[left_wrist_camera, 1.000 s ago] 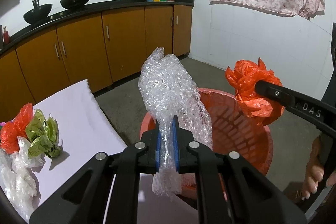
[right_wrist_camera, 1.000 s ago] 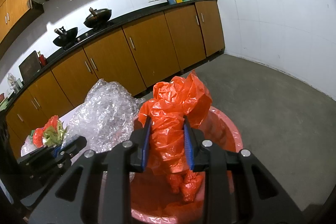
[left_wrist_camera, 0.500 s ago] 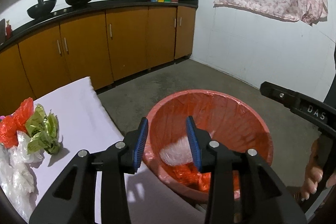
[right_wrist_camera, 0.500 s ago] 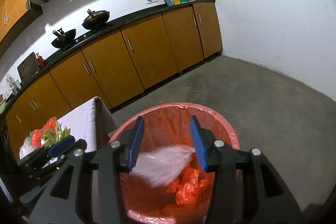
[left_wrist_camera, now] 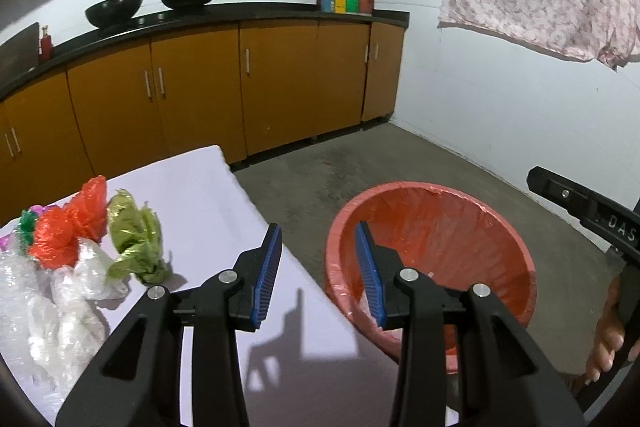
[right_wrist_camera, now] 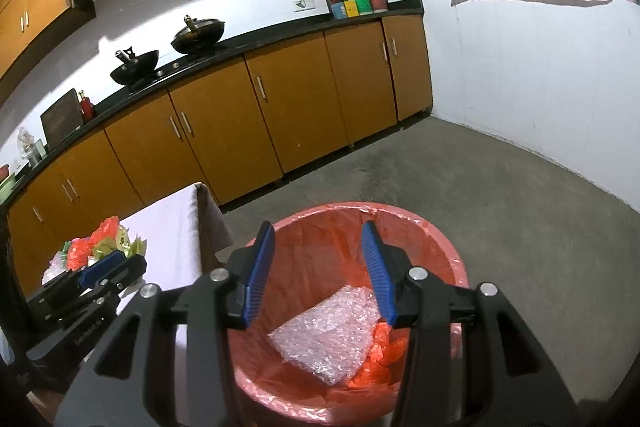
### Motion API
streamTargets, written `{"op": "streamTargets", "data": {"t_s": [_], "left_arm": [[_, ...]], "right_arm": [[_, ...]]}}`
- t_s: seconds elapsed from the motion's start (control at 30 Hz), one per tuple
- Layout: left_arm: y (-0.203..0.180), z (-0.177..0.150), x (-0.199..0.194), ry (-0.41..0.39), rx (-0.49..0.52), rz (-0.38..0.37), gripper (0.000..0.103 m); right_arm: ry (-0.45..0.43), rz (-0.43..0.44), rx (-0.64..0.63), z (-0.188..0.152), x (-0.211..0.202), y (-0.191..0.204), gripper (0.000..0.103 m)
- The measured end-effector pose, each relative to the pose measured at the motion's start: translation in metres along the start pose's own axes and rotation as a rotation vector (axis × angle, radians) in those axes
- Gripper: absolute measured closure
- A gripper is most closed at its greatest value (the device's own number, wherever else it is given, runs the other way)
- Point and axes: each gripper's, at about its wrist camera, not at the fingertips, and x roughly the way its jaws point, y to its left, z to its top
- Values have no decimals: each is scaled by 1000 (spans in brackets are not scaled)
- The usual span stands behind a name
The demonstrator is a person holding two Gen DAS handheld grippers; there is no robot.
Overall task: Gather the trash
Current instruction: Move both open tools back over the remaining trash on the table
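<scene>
Both the left gripper [left_wrist_camera: 318, 269] and right gripper [right_wrist_camera: 318, 267] have just opened, jaws apart and empty; the bubble wrap [right_wrist_camera: 326, 335] and orange bag [right_wrist_camera: 380, 351] now lie in the red bin [right_wrist_camera: 456, 267]. More wrappers [left_wrist_camera: 80, 251] wait at the surface's left edge (likely next).

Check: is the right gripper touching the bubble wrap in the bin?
Apart. The right wrist view shows the right gripper open above the bin, bubble wrap lying loose below.

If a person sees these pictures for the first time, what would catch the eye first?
Probably the red bin on the floor beside the table, with bubble wrap and an orange bag inside. Next, the pile of coloured and clear bags on the white table, and the two open blue-padded hand-held grippers.
</scene>
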Motion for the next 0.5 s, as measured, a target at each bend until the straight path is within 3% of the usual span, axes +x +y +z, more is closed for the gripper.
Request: {"op": "streamTargets", "data": {"t_s": [0.5], "left_arm": [[28, -4, -23, -28, -42, 51, 59]], "right_arm": [[-12, 37, -56, 4, -11, 34, 55]]}}
